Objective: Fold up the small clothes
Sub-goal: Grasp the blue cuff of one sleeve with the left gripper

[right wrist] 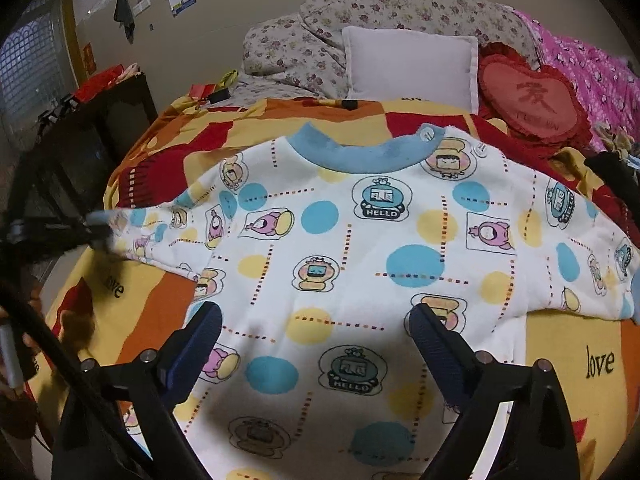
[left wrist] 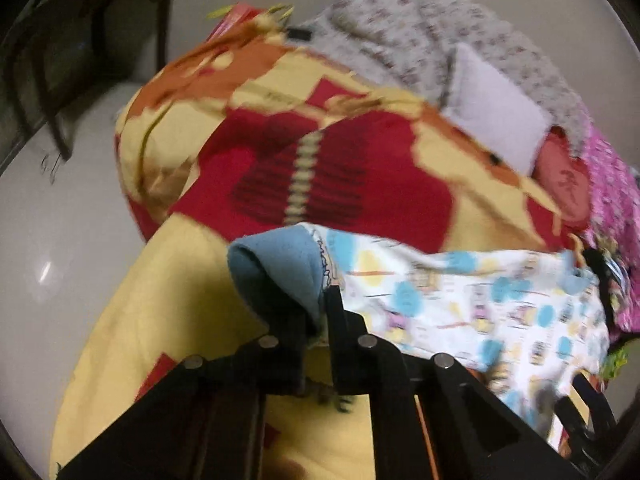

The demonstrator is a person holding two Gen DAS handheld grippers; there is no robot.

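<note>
While the left gripper (left wrist: 320, 312) is clenched on the blue cuff (left wrist: 276, 268) of the shirt's sleeve, the right gripper (right wrist: 316, 320) hangs released above the shirt's lower body, its two dark blue pads (right wrist: 204, 328) spread wide with only cloth showing between them and nothing pinched. In the left wrist view the black jaws meet tight on the cuff's edge, and the cuff bunches up above them; the picture there is blurred. From that grip the sleeve runs out to the right into the white shirt (right wrist: 360, 248) — a small one printed with blue and yellow dots, dashed lines and cartoon figures marked HELLO. Seen from the right wrist, the shirt lies front up and spread flat on the bedspread (right wrist: 560, 360), its blue collar (right wrist: 360, 156) toward the pillows and its other sleeve stretched out toward the right edge. At the left of that view the left gripper shows as a dark blur at the end of the near sleeve, which is drawn out sideways. The bedspread is yellow, orange and red, with the word "love" printed on it at two places. Beyond the collar stands a white pillow (right wrist: 412, 64), with a red heart cushion (right wrist: 528, 96) just beside it on the right and a flowered quilt (right wrist: 360, 12) heaped behind — pink bedding (right wrist: 592, 64) lies farther right.
</note>
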